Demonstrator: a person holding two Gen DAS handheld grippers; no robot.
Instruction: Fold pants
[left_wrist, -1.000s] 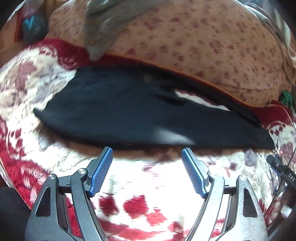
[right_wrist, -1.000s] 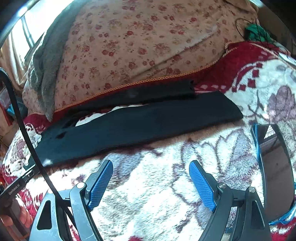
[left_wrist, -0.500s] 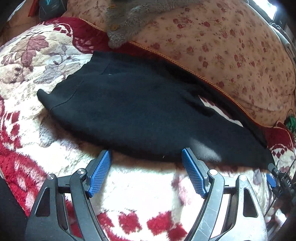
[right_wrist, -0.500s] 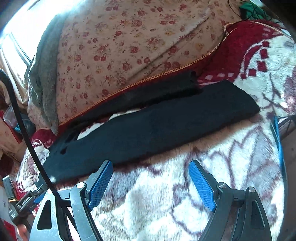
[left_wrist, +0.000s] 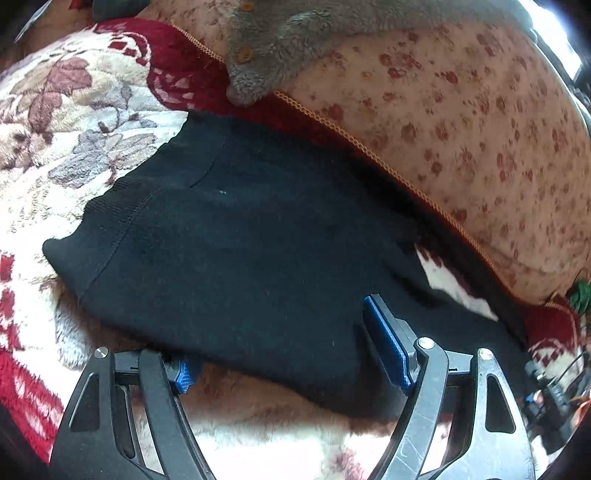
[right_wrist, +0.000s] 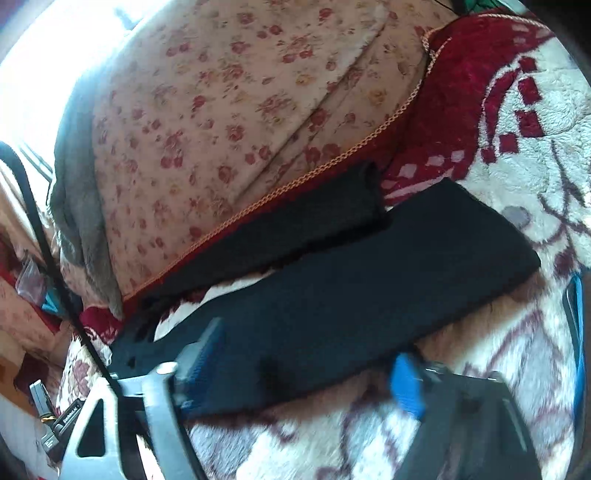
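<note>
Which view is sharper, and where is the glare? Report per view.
Left wrist view: sharper, with stitching readable on the black pants; the plush floral blanket is blown out white at the bottom. Right wrist view: motion-smeared, worst on the right tool; window glare whitens the upper-left corner.

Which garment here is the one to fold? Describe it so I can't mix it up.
Find the big floral cushion at the back of the patterned blanket. Lying flat on the blanket along the cushion's lower edge are the pants, waistband at one end and two legs running out to the other. They are plain black, unlike the fuzzy grey garment draped over the cushion.
</note>
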